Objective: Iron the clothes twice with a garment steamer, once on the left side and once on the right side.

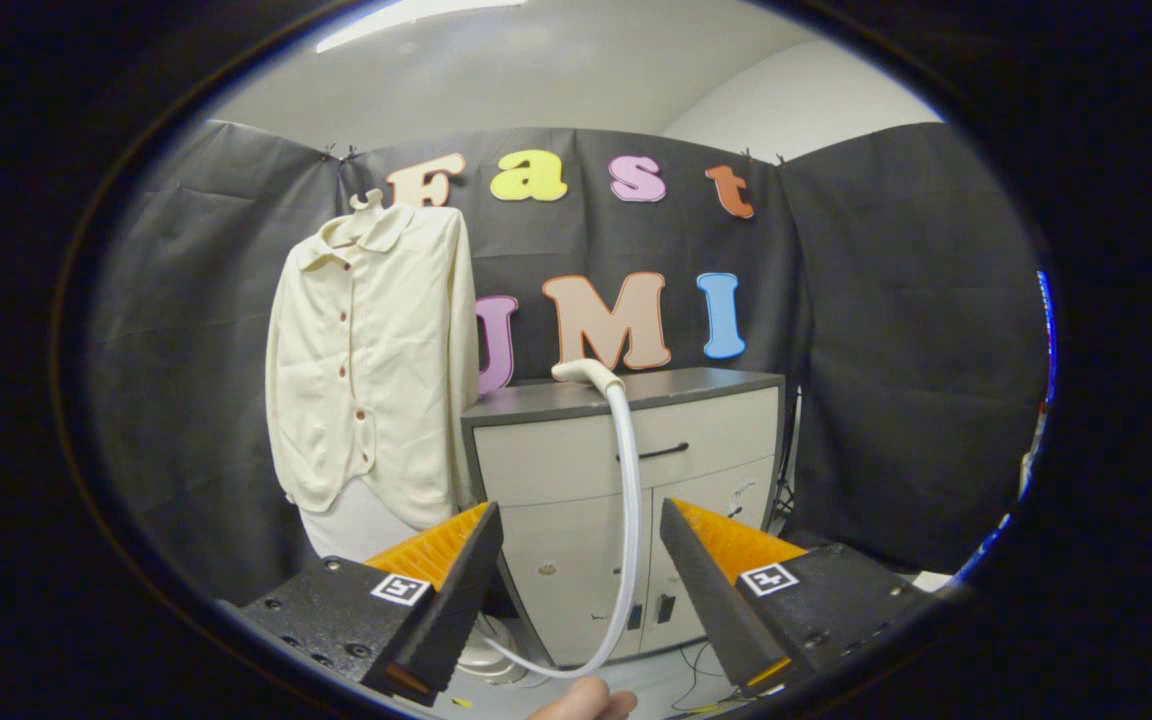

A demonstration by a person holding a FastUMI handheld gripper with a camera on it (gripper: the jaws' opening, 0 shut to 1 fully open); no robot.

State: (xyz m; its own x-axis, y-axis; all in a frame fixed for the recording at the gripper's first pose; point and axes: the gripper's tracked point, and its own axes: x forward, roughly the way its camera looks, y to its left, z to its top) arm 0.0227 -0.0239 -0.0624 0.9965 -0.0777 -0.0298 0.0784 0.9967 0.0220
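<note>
A cream button-up shirt hangs on a hanger against the booth's wall, beyond and to the left of my fingers. The garment steamer's white head lies on top of a grey cabinet, straight ahead beyond the fingers. Its white hose drops down the cabinet front and curves toward a white base on the floor, partly hidden behind one finger. My gripper is open, with a wide gap between its fingers and nothing held.
The cabinet has a drawer with a dark handle and two doors below. Part of a person's hand shows between the fingers, close to me. Thin cables lie on the floor by the cabinet's foot.
</note>
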